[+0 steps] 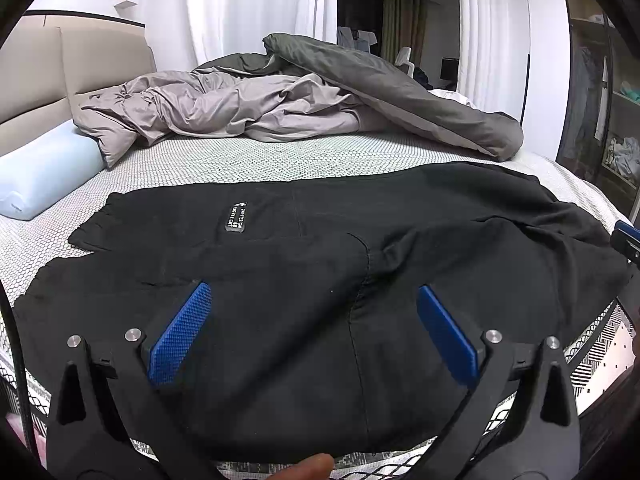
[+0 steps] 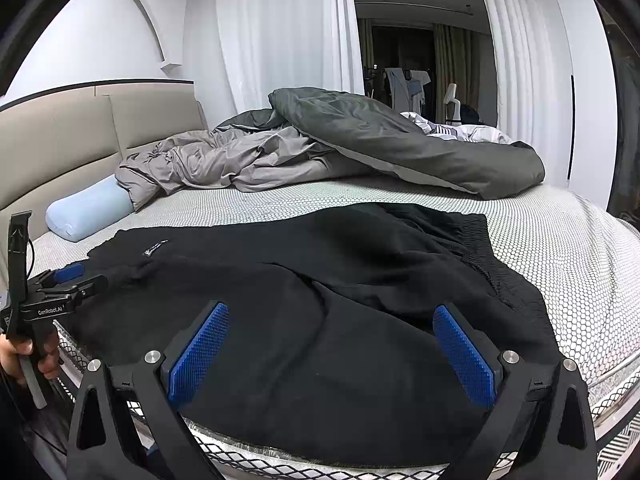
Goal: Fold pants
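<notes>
The black fabric pants (image 1: 320, 272) lie spread flat across the near half of the white dotted mattress (image 1: 248, 160), small white label facing up. The left gripper (image 1: 314, 300) hovers above them, blue-padded jaws wide apart, holding nothing. The right gripper (image 2: 332, 320) likewise, jaws apart. A crumpled grey duvet (image 2: 320, 152) and pale blue bolster pillow (image 2: 88, 208) rest behind the pants.

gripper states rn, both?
Left gripper: open, above the black pants, holding nothing.
Right gripper: open, above the pants, empty.

Pants (image 1: 320, 264) on mattress (image 1: 240, 160), duvet (image 1: 280, 96) behind
</notes>
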### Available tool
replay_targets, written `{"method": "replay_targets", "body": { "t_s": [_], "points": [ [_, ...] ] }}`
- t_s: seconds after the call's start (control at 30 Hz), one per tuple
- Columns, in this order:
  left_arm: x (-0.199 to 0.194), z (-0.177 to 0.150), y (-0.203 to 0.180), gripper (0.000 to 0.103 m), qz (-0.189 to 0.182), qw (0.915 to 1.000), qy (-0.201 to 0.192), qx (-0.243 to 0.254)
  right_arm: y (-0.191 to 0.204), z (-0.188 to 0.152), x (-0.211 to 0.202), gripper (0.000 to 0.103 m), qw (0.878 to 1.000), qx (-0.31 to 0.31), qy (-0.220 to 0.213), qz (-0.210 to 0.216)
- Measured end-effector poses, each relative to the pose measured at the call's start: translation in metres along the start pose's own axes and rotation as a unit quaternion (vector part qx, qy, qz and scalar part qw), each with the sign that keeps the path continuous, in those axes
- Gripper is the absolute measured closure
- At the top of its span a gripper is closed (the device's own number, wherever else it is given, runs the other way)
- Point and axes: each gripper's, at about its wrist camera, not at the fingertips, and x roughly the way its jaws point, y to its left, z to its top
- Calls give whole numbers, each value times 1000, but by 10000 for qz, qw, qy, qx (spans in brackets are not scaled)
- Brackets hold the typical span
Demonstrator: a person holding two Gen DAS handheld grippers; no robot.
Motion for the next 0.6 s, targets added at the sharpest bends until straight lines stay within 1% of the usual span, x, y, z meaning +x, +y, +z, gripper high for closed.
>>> {"method": "replay_targets", "body": {
  "t_s": [0.33,0.6],
  "points": [
    [-1,1,1,1,2,10000,-10,-27,0,0,0,0,10000,-4,4,-7],
    [-14,2,16,1,25,9996,-74,-273,-3,1,-1,0,10000,25,11,-51]
  ]
}}
